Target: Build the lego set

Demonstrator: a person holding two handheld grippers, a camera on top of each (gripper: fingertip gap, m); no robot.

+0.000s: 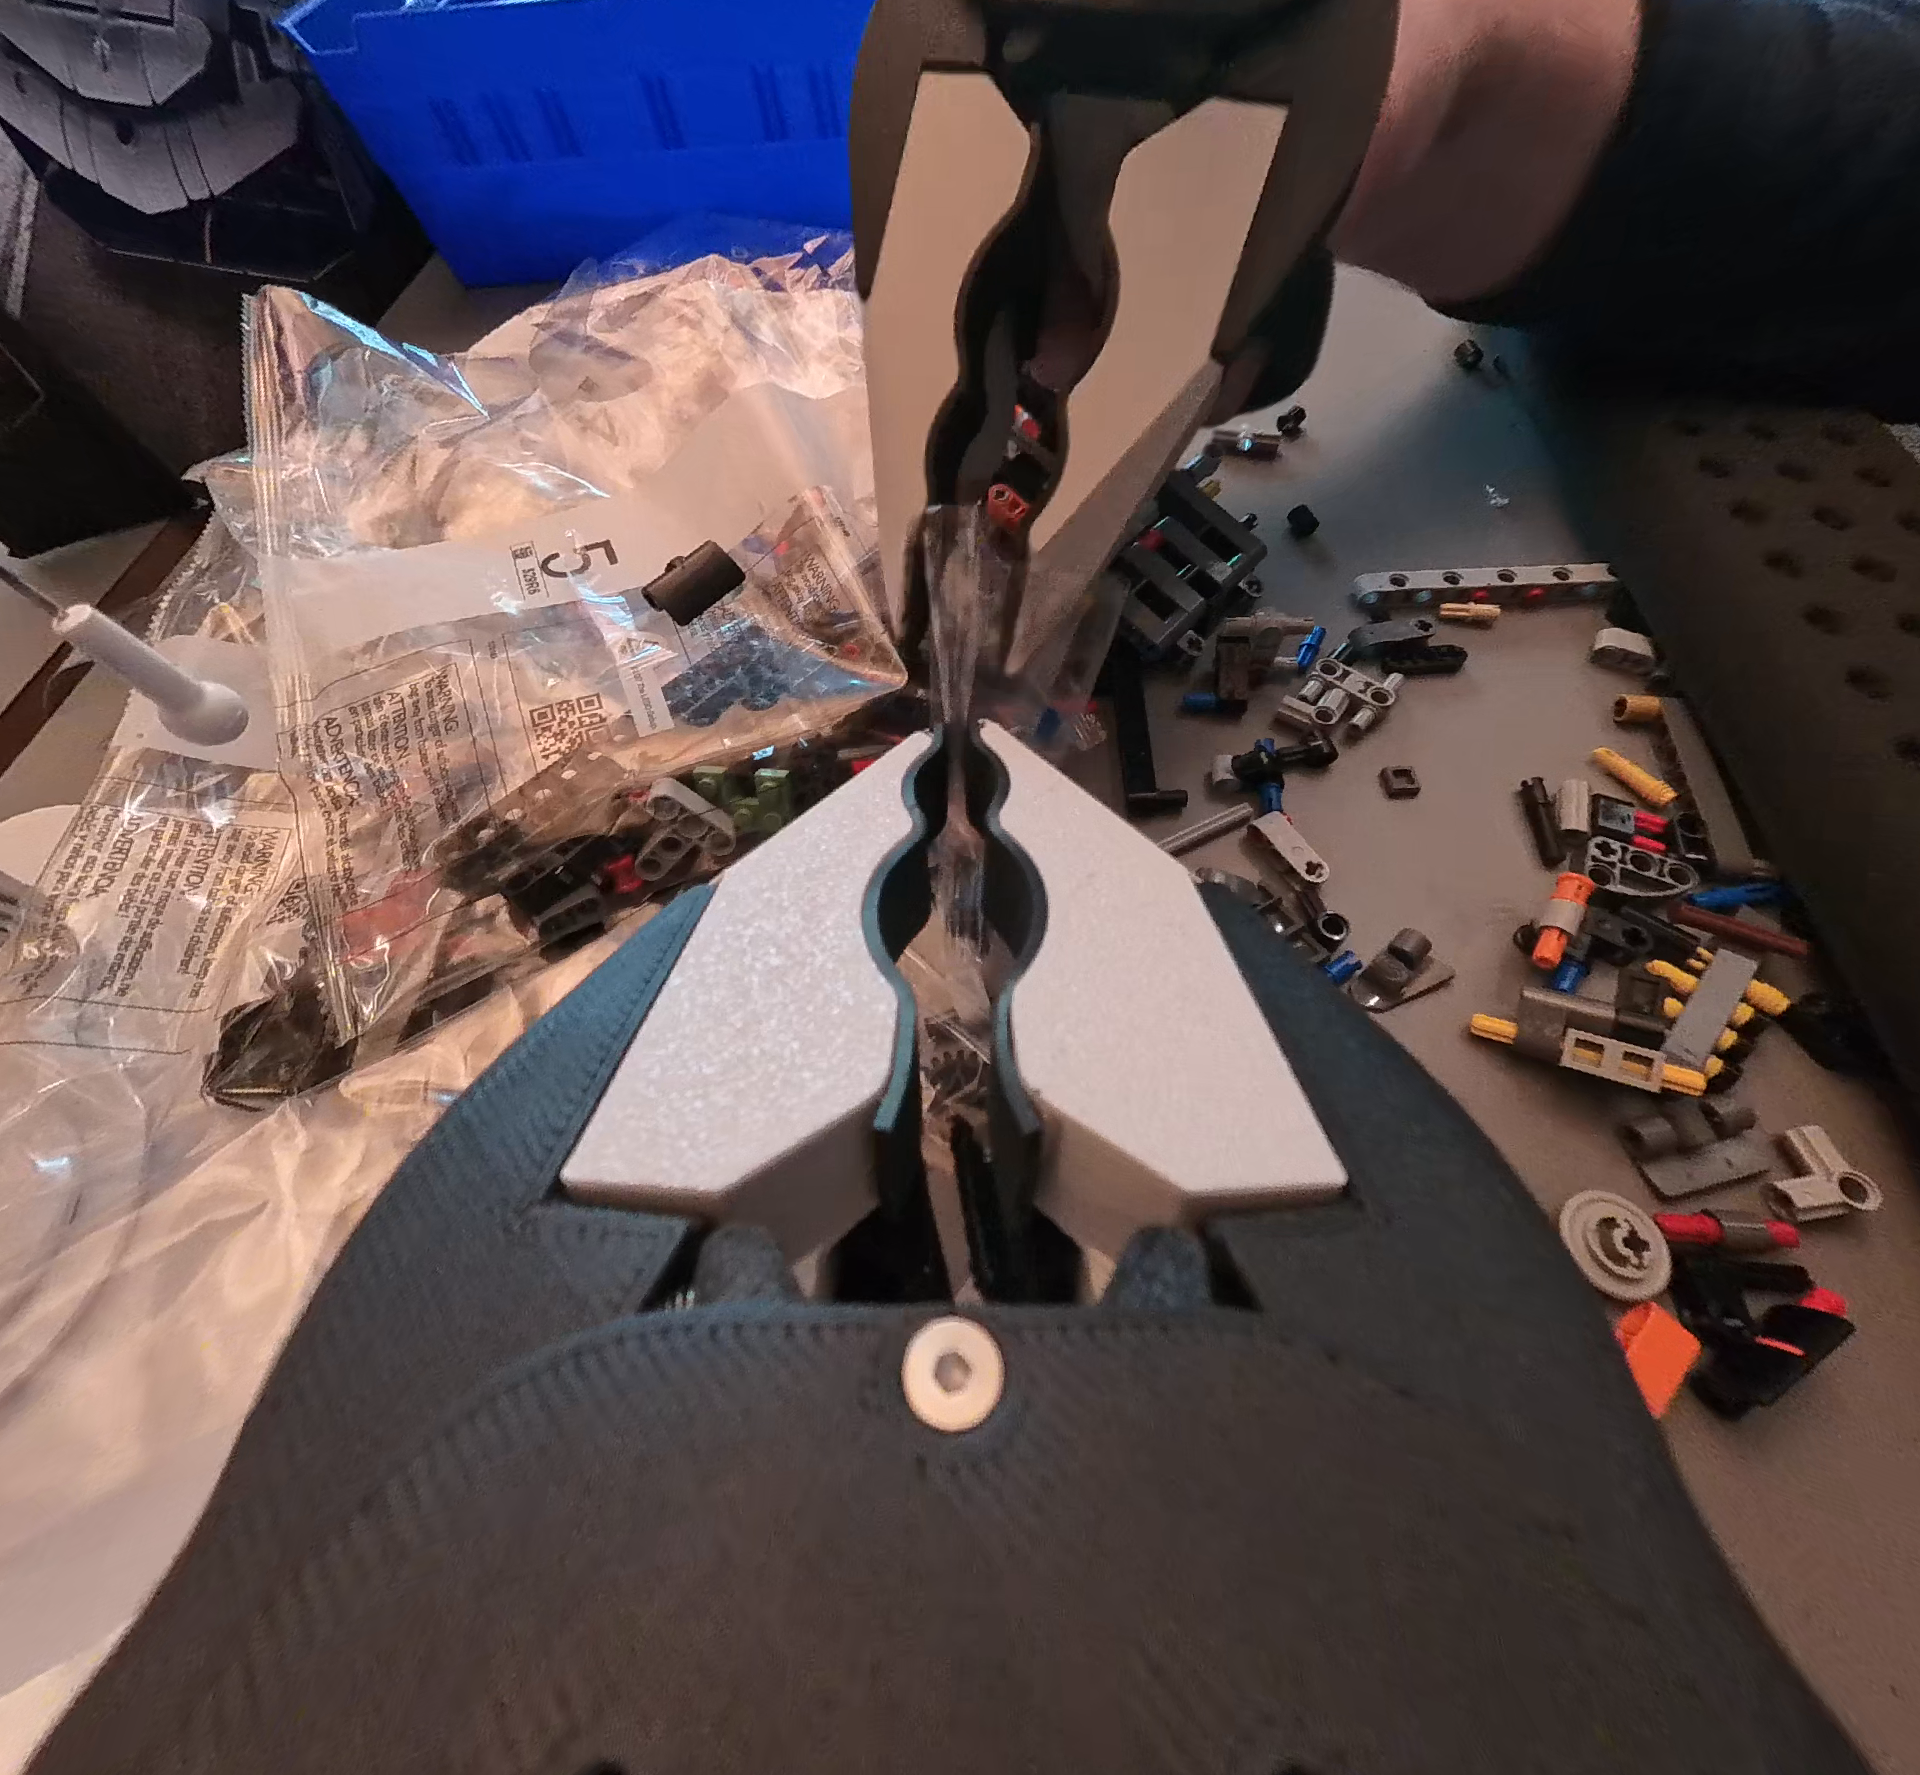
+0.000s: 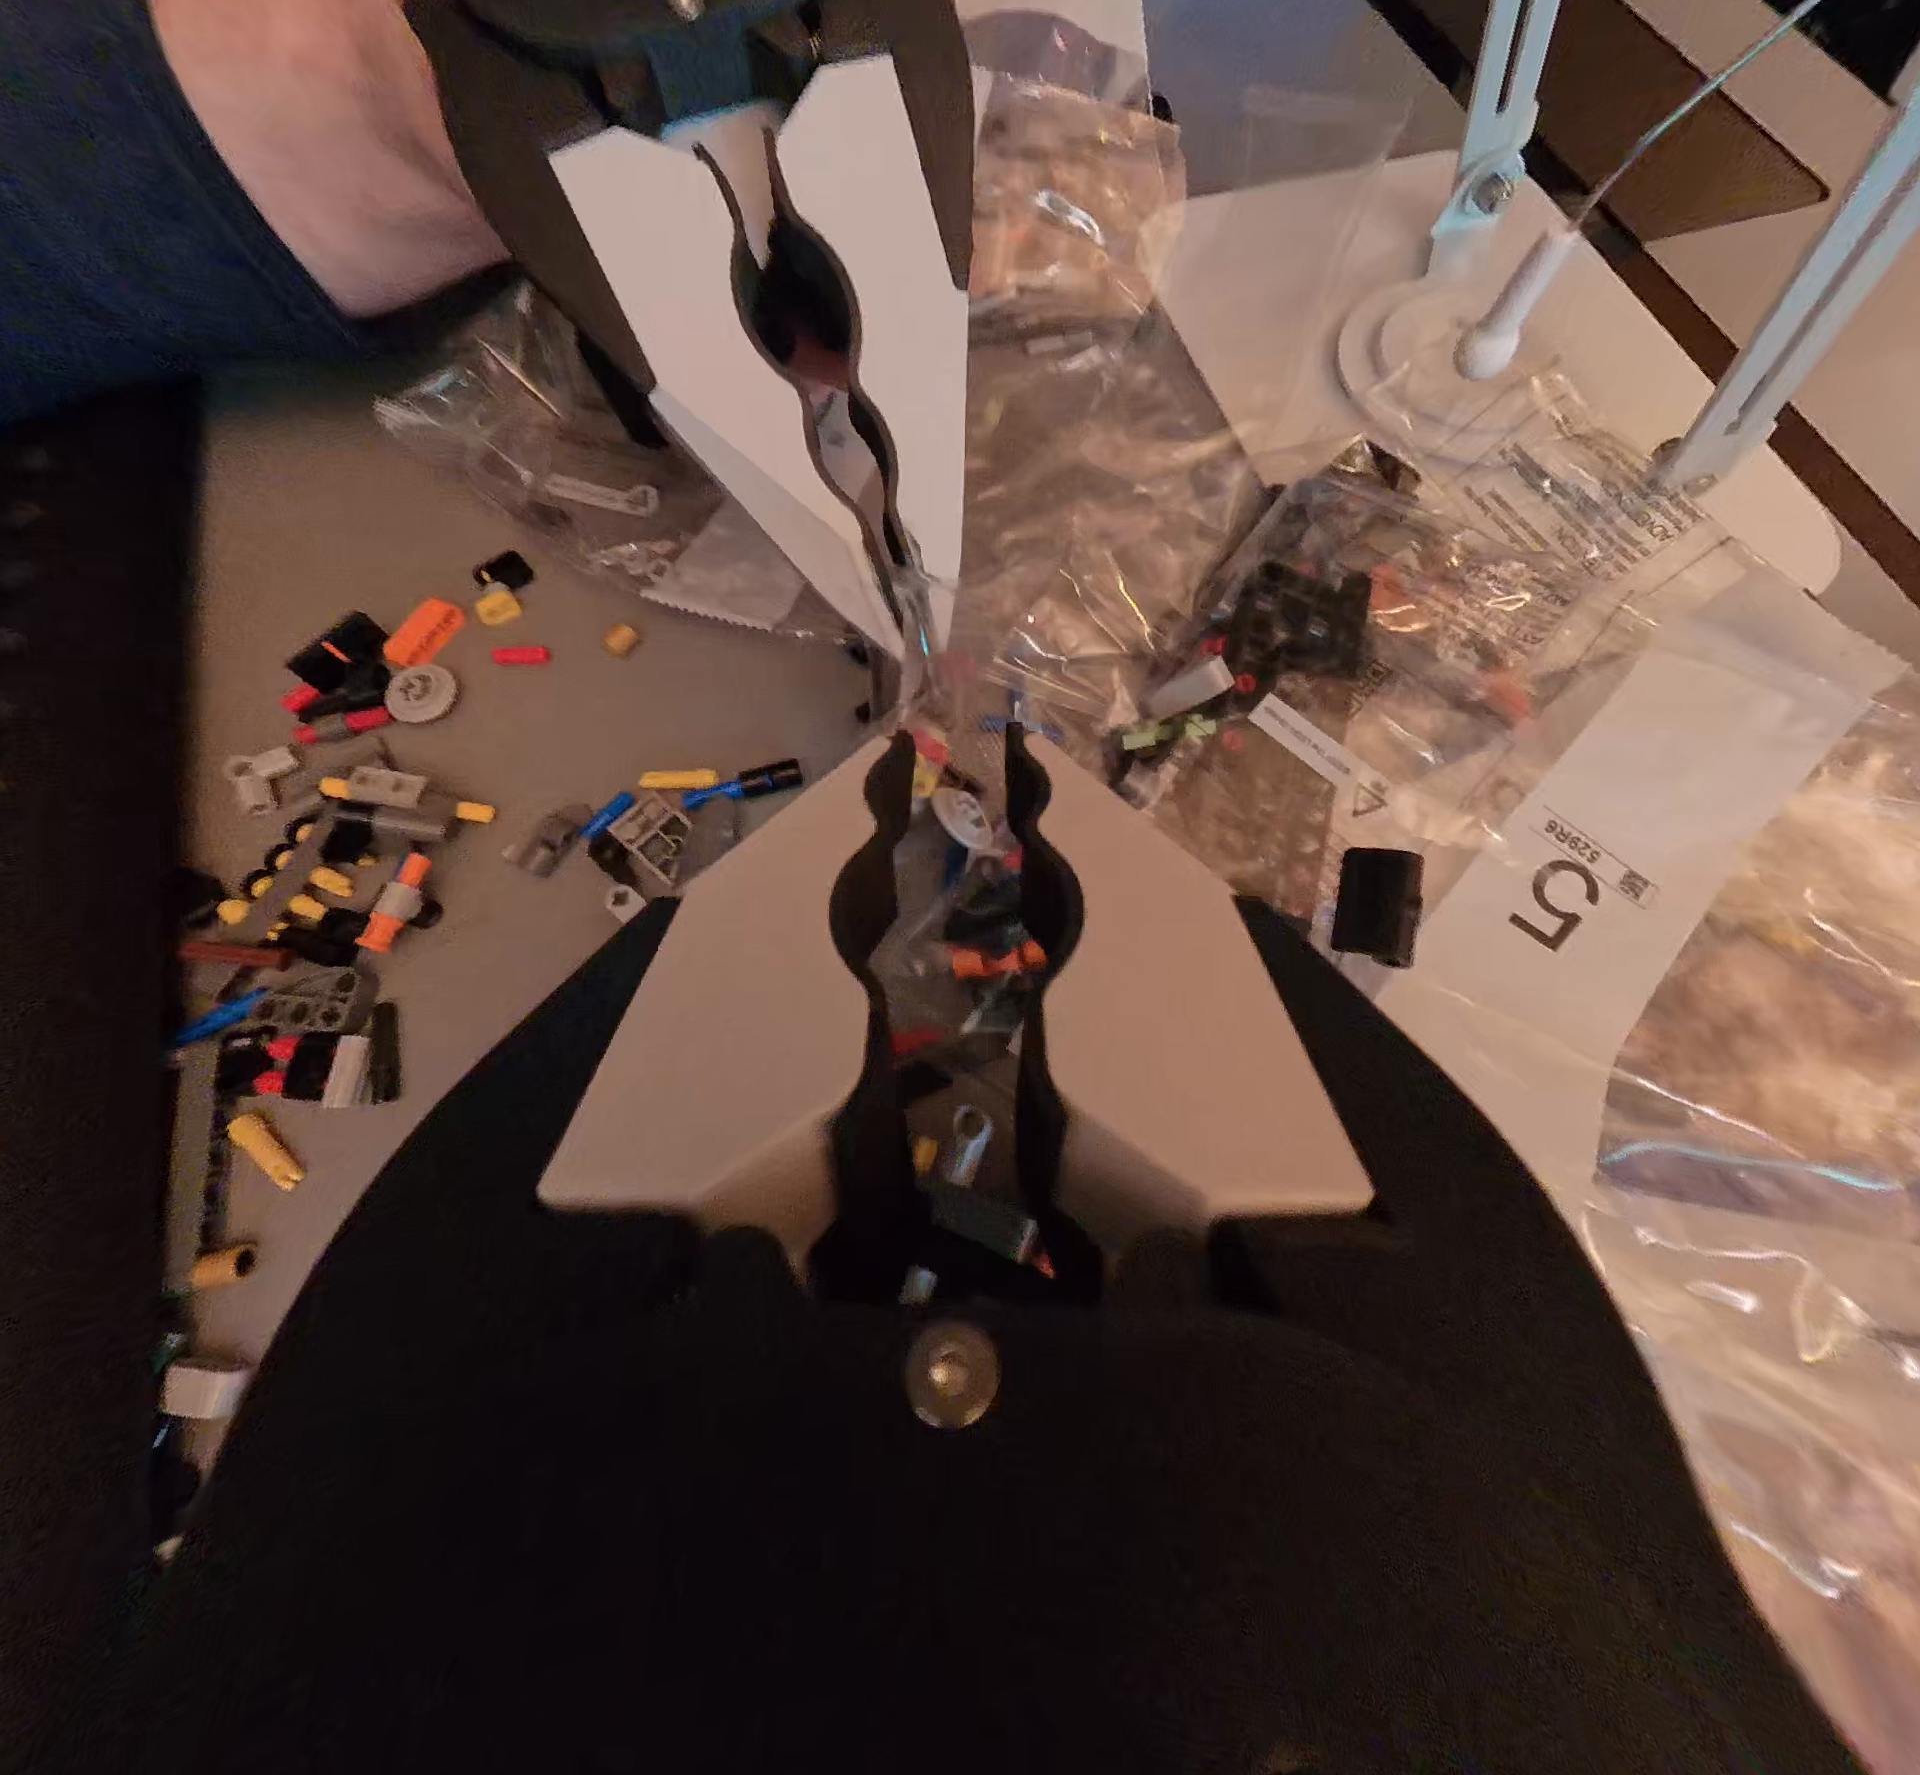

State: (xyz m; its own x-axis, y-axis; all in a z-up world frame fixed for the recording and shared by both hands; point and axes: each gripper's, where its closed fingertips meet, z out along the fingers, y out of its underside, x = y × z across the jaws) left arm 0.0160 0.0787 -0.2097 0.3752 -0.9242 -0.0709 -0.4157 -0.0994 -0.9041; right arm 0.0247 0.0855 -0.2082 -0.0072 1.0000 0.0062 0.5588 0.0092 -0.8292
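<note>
A small clear plastic bag of Lego parts (image 1: 958, 582) is stretched between my two grippers. My left gripper (image 1: 961, 743) is shut on a twisted strip of it. My right gripper (image 1: 961, 660) comes down from above, held by a hand (image 1: 1486, 115), its tips on the same strip. In the right wrist view my right gripper (image 2: 953, 738) has its jaws a little apart with the bag (image 2: 977, 946) bunched between them. The left gripper (image 2: 914, 650) faces it tip to tip. Loose Lego pieces (image 1: 1621, 894) lie on the grey table (image 1: 1455, 499).
Larger clear bags of parts (image 1: 468, 634) lie left, with a black brick (image 1: 691, 579) on one. A blue bin (image 1: 623, 63) stands behind. A black partly built frame (image 1: 1184, 562) sits beyond the grippers. A white lamp base (image 2: 1455, 343) and a black perforated mat (image 1: 1787, 582) border the table. Between my right fingertips and the black brick (image 1: 691, 579) there is roughly 8 centimetres. It turns up in the right wrist view (image 2: 1379, 897) as well.
</note>
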